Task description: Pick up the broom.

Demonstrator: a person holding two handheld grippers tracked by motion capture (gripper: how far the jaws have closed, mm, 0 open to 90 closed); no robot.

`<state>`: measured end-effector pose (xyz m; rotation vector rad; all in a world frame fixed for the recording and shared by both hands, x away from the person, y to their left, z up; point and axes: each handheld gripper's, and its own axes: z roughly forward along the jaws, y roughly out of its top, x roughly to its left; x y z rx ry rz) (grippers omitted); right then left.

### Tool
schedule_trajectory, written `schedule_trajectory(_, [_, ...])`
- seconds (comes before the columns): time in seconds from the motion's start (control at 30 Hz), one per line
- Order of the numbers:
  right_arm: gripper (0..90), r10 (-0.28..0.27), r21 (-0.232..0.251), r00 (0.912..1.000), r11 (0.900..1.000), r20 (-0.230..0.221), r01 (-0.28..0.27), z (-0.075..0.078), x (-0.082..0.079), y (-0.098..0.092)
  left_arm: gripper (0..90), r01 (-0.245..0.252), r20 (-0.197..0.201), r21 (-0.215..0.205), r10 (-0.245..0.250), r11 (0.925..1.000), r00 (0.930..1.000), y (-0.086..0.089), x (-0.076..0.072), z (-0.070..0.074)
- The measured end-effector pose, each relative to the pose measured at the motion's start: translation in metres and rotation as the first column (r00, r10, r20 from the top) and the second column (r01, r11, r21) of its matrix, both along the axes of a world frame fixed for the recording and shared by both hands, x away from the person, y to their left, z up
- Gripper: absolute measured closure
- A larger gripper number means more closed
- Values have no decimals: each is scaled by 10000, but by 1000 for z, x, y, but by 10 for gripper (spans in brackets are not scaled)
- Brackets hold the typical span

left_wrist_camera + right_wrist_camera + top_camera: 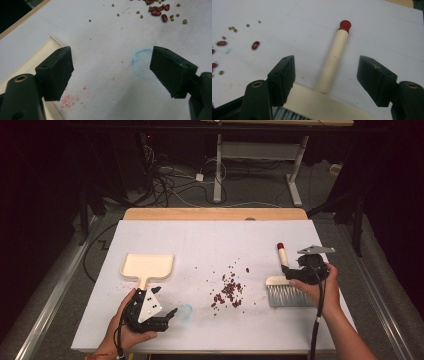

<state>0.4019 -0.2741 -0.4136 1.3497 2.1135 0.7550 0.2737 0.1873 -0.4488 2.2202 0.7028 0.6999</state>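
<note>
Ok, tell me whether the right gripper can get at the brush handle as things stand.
Probably yes. The right gripper has open jaws on either side of the brush handle, with nothing between pads and handle. The beans lie off to one side.

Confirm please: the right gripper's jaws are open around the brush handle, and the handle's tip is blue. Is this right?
One detail is wrong. The right gripper does have open jaws on either side of the brush handle, but the right gripper view shows a red tip, not blue.
</note>
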Motion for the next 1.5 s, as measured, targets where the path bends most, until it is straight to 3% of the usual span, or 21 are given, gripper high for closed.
schedule_trajectory(0.03, [341, -152, -441, 9997, 9989, -205, 143, -3, 10, 5, 185, 3, 5, 60, -3, 10000, 10000, 0, 0, 0])
schedule_trajectory(0.07, [350, -187, -589, 9990, 9981, -398, 163, -4, 15, 7, 186, 50, -24, 124, -50, 9999, 10000, -1, 0, 0])
schedule_trajectory(0.2, [407, -404, -663, 9908, 9973, -1288, 320, -12, 39, 9, 186, 87, -32, 137, -86, 9999, 10000, -2, 0, 0])
schedule_trajectory(0.3, [447, -815, -1136, 9813, 9916, -1746, 621, -21, 54, 11, 186, 91, -13, 149, -91, 9998, 10000, -2, -1, 0])
schedule_trajectory(0.43, [492, -912, -926, 9620, 9933, -2574, 694, -33, 66, 13, 186, 104, -37, 114, -103, 9999, 9999, 0, -1, -1])
schedule_trajectory(0.5, [530, -891, -568, 9562, 9955, -2787, 762, -33, 69, 12, 186, 115, -67, 112, -114, 9999, 9999, 1, 0, -1])
schedule_trajectory(0.6, [543, -920, -436, 9501, 9956, -2979, 827, -33, 70, 11, 186, 152, -85, 163, -150, 9998, 9999, 0, -1, -1])
schedule_trajectory(0.67, [656, -593, -487, 9499, 9977, -3069, 466, -32, 70, 13, 186, 225, -103, 201, -223, 9995, 9997, -1, -1, -1])
schedule_trajectory(0.8, [698, -423, -995, 9510, 9950, -3063, 122, -31, 70, 20, 186, 281, -104, 245, -278, 9993, 9996, -2, -1, -1])
schedule_trajectory(0.97, [705, -260, -982, 9572, 9952, -2882, -25, -31, 68, 20, 186, 286, -150, 224, -283, 9993, 9995, -2, 0, -2])
schedule_trajectory(1.0, [705, -198, -929, 9643, 9957, -2642, -50, -33, 66, 20, 186, 296, -158, 253, -292, 9992, 9994, -2, 1, -2])
schedule_trajectory(1.03, [705, -198, -929, 9643, 9957, -2642, -50, -33, 66, 20, 186, 289, -158, 288, -284, 9992, 9995, -3, 1, -2])
schedule_trajectory(1.17, [705, 155, -276, 9781, 9994, -2078, -217, -29, 56, 12, 186, 264, -190, 293, -259, 9992, 9995, -2, 1, -2])
schedule_trajectory(1.2, [705, 155, -276, 9781, 9994, -2078, -217, -29, 56, 12, 186, 244, -205, 286, -238, 9993, 9995, -2, 1, -3])
schedule_trajectory(1.23, [705, 205, 62, 9868, 9998, -1609, -197, -20, 48, 7, 186, 218, -226, 273, -212, 9994, 9995, -1, 1, -3])
schedule_trajectory(1.33, [706, 388, 741, 9966, 9967, -721, -334, -5, 33, 0, 186, 140, -253, 273, -133, 9995, 9996, 1, 1, -3])
schedule_trajectory(1.5, [706, 522, 1291, 9961, 9897, 718, -611, 13, 6, -12, 186, 66, -127, 241, -62, 9997, 9999, 2, 0, -1])
